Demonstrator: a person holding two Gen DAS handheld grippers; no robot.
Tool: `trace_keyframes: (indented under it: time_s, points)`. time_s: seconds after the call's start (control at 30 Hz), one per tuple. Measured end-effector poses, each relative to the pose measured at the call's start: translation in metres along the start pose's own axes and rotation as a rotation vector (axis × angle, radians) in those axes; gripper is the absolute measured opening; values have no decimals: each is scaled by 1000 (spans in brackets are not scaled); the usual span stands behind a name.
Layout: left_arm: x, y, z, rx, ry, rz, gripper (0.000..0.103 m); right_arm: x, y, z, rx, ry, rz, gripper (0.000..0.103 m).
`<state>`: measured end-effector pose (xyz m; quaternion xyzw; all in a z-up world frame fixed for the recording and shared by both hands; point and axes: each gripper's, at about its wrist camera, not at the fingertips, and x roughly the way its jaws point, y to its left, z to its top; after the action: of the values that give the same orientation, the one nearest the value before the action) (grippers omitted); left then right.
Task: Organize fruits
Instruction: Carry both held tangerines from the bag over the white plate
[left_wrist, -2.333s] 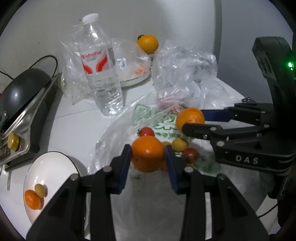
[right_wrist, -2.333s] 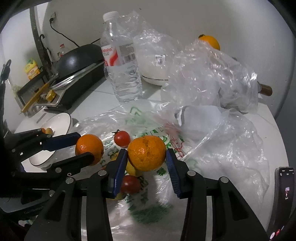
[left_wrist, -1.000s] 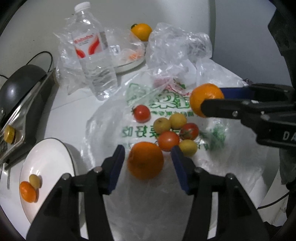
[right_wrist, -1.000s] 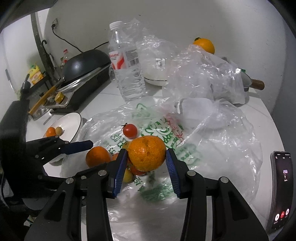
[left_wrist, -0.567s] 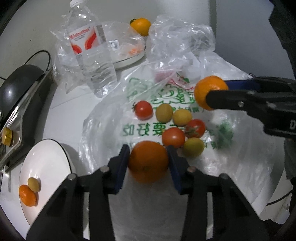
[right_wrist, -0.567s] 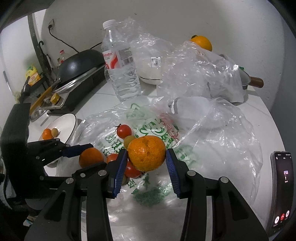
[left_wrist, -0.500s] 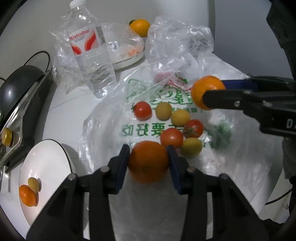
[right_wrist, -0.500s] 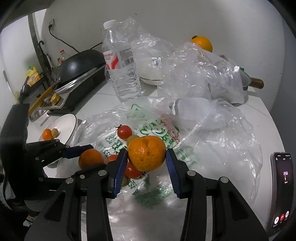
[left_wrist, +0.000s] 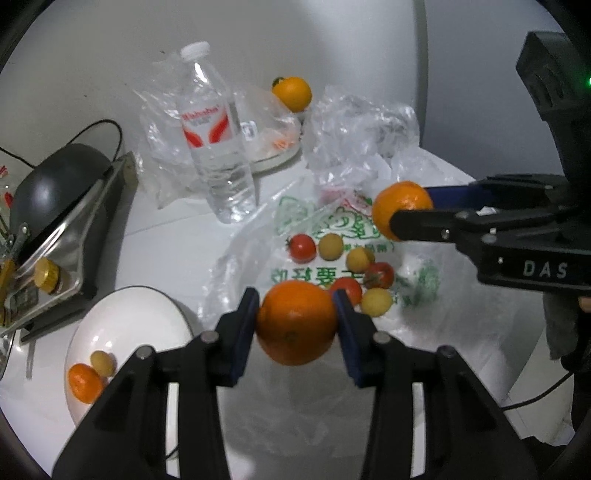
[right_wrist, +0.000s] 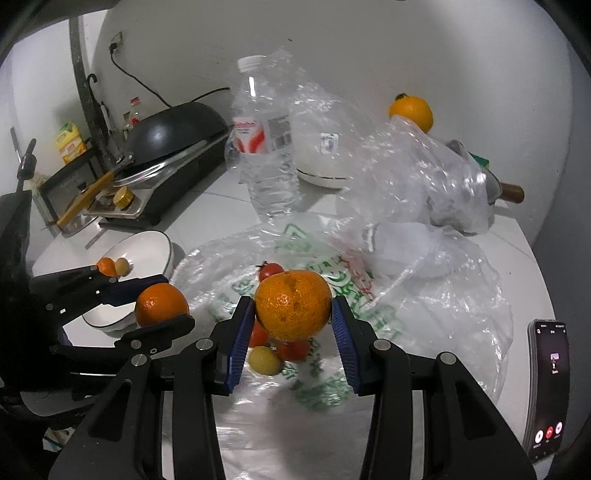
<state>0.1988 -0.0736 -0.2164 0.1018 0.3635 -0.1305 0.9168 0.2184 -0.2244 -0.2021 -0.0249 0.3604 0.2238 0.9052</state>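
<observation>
Since a second ago, the smooth orange (left_wrist: 295, 322) that lay loose on the printed plastic bag (left_wrist: 424, 332) between parted jaws has been clamped by the left hand-held gripper (left_wrist: 295, 325) and raised clear of the bag. Its blue pads are pressed against both flanks of the fruit, at the widest part, presumably so that a round, slippery skin cannot roll out. The right hand-held gripper (right_wrist: 293, 326) is likewise closed on a dimpled orange (right_wrist: 293, 304), held off the surface (right_wrist: 221, 192) and above the loose fruit (its grip looks unchanged from the earlier frames). Both oranges are thus carried in the air, one per hand, which is judged to be a way of clearing the two largest pieces in a single trip.

Just beyond the pads, red cherry tomatoes (left_wrist: 303, 247) and small yellow fruits (left_wrist: 330, 246) are left clustered on the bag, touching one another. To the left, a white bowl (left_wrist: 129, 321) is set beside the bag's edge, with a small orange (left_wrist: 85, 382) and a yellow fruit (left_wrist: 102, 362) already in it; it is probably the collecting place.

Farther back a water bottle (left_wrist: 214, 140) stands upright, and behind it, on top of crumpled clear bags (left_wrist: 362, 129), another orange (left_wrist: 291, 93) is perched near the wall.
</observation>
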Motion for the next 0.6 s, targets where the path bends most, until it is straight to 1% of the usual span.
trace_keyframes:
  time_s: [0.37, 0.6]
  points:
    - [-37, 25, -18, -28, -55, 17, 42, -14, 44, 5, -50, -16, 18, 45]
    - [-53, 40, -29, -49, -77, 23, 42, -17, 68, 6, -72, -19, 16, 45]
